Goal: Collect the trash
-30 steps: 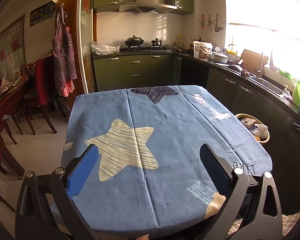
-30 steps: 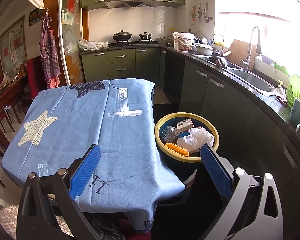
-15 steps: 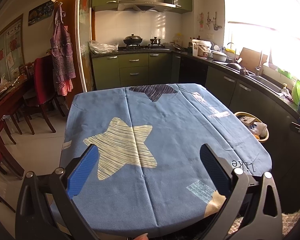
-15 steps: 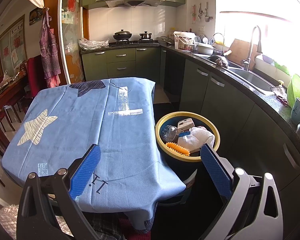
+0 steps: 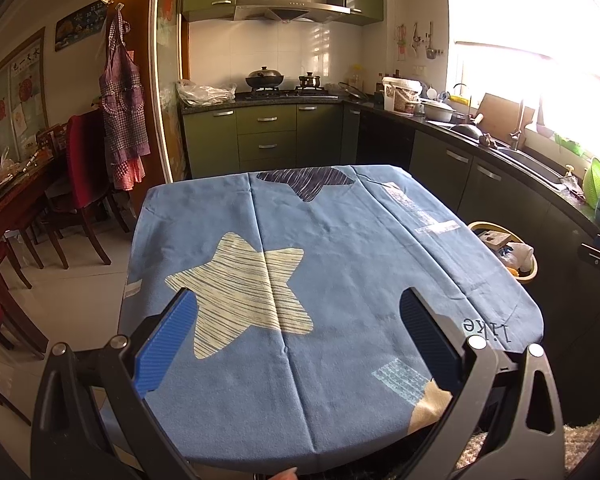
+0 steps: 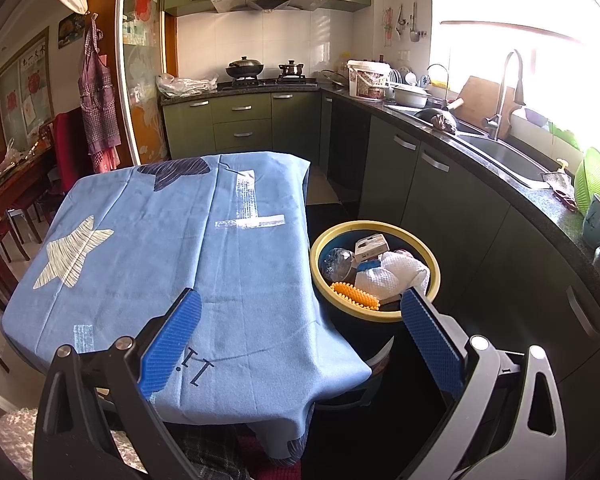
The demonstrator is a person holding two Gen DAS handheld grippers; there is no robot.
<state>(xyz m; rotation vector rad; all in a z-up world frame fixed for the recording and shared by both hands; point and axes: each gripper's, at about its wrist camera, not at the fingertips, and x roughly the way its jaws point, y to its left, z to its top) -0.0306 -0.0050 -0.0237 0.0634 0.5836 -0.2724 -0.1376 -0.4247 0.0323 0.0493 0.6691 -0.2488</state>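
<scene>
A dark bin with a yellow rim (image 6: 396, 231) stands on the floor to the right of the table. It holds a white cloth (image 6: 396, 276), a small box (image 6: 370, 249), a clear plastic item (image 6: 336, 261) and an orange spiky item (image 6: 356, 296). The bin also shows at the right in the left wrist view (image 5: 527, 277). My left gripper (image 5: 298, 340) is open and empty above the near edge of the table's blue cloth (image 5: 340, 248). My right gripper (image 6: 300, 340) is open and empty, above the table's near right corner, close to the bin.
The blue star-patterned cloth (image 6: 148, 248) covers the table and shows nothing on it. Green cabinets and a dark counter with a sink (image 6: 504, 156) run along the right and back. Red chairs (image 5: 84, 160) and a wooden table stand at the left.
Both views have shifted only slightly. Both grippers stay open and empty, and the bin's contents have not moved.
</scene>
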